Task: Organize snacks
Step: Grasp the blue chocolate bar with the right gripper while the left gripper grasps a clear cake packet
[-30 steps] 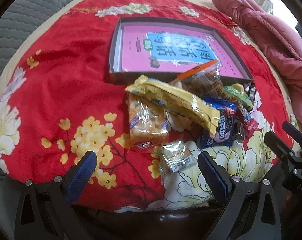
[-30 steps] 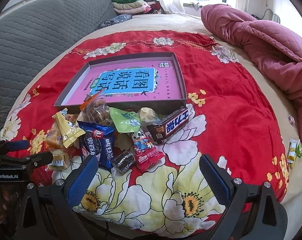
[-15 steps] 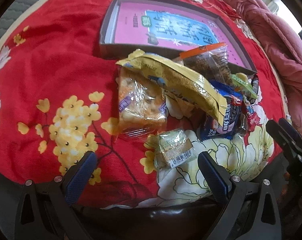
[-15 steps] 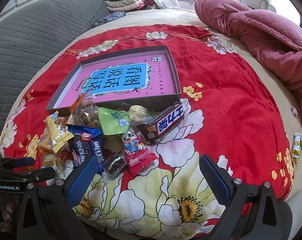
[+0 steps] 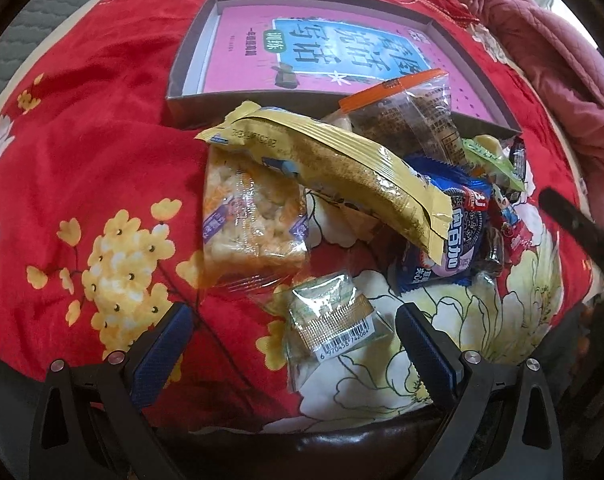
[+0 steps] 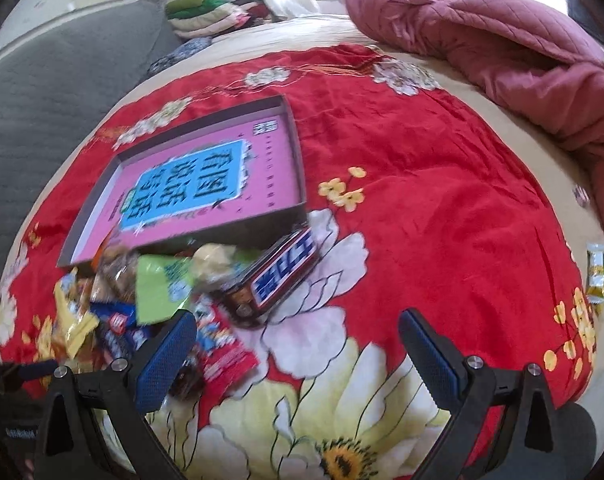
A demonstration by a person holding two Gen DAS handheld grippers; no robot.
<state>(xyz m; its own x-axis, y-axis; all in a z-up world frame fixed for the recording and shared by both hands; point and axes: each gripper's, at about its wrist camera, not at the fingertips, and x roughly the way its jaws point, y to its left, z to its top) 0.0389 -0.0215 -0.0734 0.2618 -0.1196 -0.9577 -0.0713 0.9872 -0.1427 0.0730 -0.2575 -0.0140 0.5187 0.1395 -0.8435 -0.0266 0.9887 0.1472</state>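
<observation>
Snacks: we see a heap of wrapped snacks (image 5: 365,208) lying on the red floral bedspread (image 5: 94,128), just in front of the near wall of the shallow box.
Small packet: a clear packet with a barcode (image 5: 333,320) lies between the fingers of our left claw (image 5: 292,340), not touched by either pad.
Rice cake: a clear-wrapped puffed rice cake (image 5: 250,224) sits just beyond that packet, with a long yellow wrapper (image 5: 341,164) lying partly over it.
Other snacks: a blue cookie pack (image 5: 457,244) touches the yellow wrapper's end; an orange-topped clear bag (image 5: 413,112) leans on the box wall; a dark chocolate bar (image 6: 278,272) rests at the box's near corner, and a green packet (image 6: 162,284) beside it.
Box: the grey shallow box (image 6: 294,148) holds a pink book with a blue label (image 6: 206,184).
Left claw: wide open, holding nothing.
Right claw (image 6: 298,352): wide open, empty, above a big flower print to the right of the heap.
Stray packet: a small yellow-green packet (image 6: 597,276) lies well apart at the bed's right edge.
Bed: a pink quilt (image 6: 501,52) is bunched at the far side.
</observation>
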